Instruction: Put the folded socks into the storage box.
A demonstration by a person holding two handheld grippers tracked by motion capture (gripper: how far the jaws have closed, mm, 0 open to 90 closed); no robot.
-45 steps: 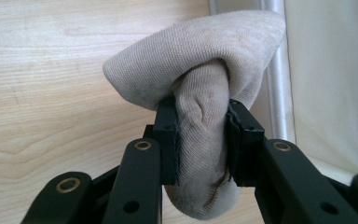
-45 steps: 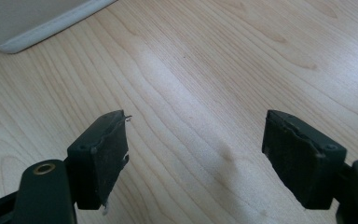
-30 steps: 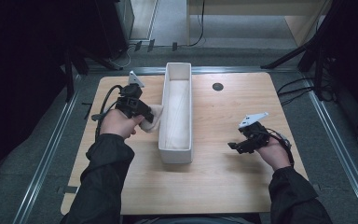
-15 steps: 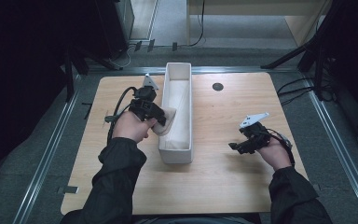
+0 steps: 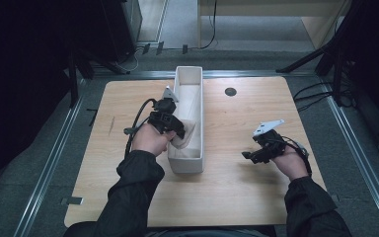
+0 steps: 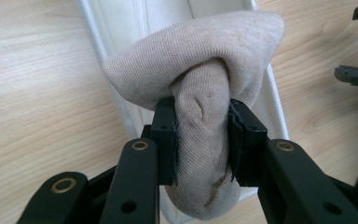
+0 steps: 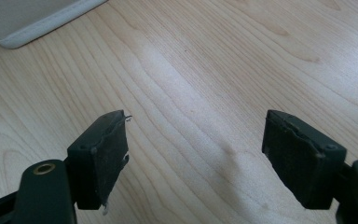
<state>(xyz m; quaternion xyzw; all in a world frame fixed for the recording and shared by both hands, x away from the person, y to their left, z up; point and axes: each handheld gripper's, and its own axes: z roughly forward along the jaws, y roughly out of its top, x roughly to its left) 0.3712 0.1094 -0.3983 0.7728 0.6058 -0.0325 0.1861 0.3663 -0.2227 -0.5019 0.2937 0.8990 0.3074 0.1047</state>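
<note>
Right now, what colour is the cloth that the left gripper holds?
The cloth is plain beige, with no pattern. The left gripper view shows it best.

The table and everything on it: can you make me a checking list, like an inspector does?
Surface: pale wooden table, with a small dark round hole near the far edge.
Job's things: beige cloth, bunched up, over the near part of the long white bin.
Clutter: nothing seen.
Grippers: left gripper pinches the cloth between its pads; right gripper is open above bare wood, right of the bin.
Cables: a black cable loops from the left gripper; more cables lie on the floor past the table's right edge.
Surroundings: grey floor, metal rails along the table's sides, dark stands behind.
</note>
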